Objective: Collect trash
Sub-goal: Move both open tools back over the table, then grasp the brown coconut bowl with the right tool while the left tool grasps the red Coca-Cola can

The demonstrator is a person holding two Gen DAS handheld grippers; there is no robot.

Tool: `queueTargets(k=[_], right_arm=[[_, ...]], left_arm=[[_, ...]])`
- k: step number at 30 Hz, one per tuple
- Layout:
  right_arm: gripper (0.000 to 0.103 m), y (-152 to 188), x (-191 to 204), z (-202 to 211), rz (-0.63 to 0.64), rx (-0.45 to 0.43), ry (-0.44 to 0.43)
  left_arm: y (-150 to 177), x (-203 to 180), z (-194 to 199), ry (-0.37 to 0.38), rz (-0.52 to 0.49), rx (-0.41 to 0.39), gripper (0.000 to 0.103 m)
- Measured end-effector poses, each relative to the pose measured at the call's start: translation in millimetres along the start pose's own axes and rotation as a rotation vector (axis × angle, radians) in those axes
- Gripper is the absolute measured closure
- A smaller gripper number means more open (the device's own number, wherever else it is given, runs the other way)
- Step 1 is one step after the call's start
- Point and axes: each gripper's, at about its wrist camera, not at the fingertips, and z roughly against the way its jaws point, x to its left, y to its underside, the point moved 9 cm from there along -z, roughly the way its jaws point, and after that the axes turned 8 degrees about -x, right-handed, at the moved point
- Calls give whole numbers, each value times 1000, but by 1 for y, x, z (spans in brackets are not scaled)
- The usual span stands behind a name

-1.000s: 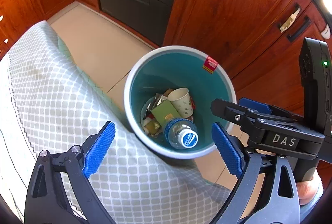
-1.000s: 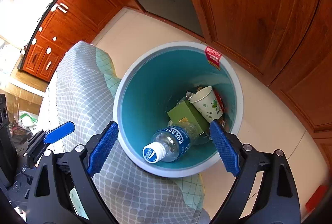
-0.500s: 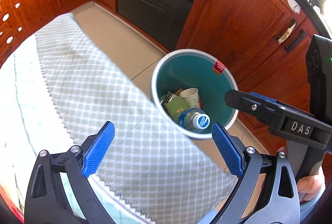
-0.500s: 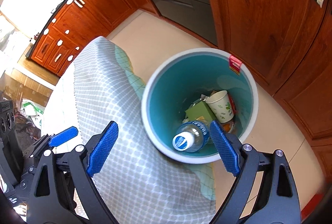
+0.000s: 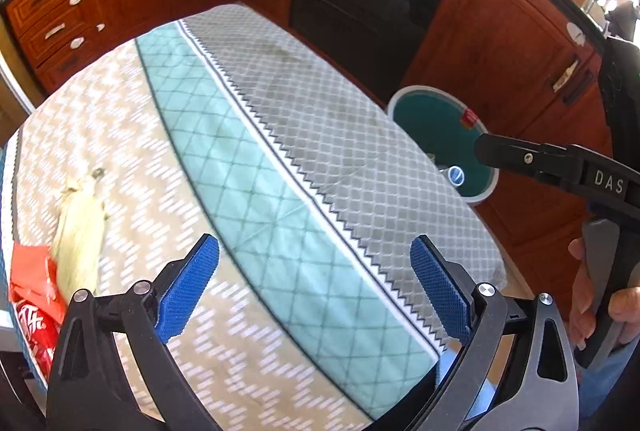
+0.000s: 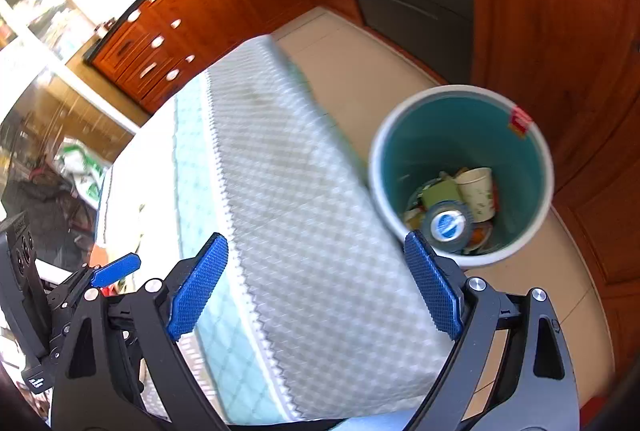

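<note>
While both grippers stood open and empty, left gripper [image 5: 314, 287] and right gripper [image 6: 316, 287] hung over the quilted tablecloth [image 5: 280, 151]; step judged: return for trash; next, red crinkled wrapper [image 5: 32, 295] and pale corn husk [image 5: 78, 231], lower left; teal round bin [image 6: 460, 135], right

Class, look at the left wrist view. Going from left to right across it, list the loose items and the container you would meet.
Red wrapper → pale crumpled trash → patterned tablecloth → teal trash bin → right gripper.
</note>
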Motion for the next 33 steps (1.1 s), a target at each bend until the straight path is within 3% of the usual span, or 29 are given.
queueTargets(k=[8, 15, 24, 27, 29, 33], right_arm=[[17, 33, 74, -8, 102, 53, -44], [17, 107, 154, -31, 214, 219, -152], [18, 191, 231, -48, 421, 403, -242], [30, 209, 242, -54, 468, 437, -233], [44, 216, 244, -59, 463, 463, -232], [49, 223, 247, -66, 458, 498, -230]], left_arm=[[49, 84, 55, -86, 72, -35, 6], [90, 155, 90, -179, 149, -40, 6], [128, 200, 115, -253, 225, -78, 6], [135, 215, 117, -258, 276, -89, 6], [139, 223, 117, -255, 308, -87, 6], [138, 238, 111, -261, 338, -85, 6]])
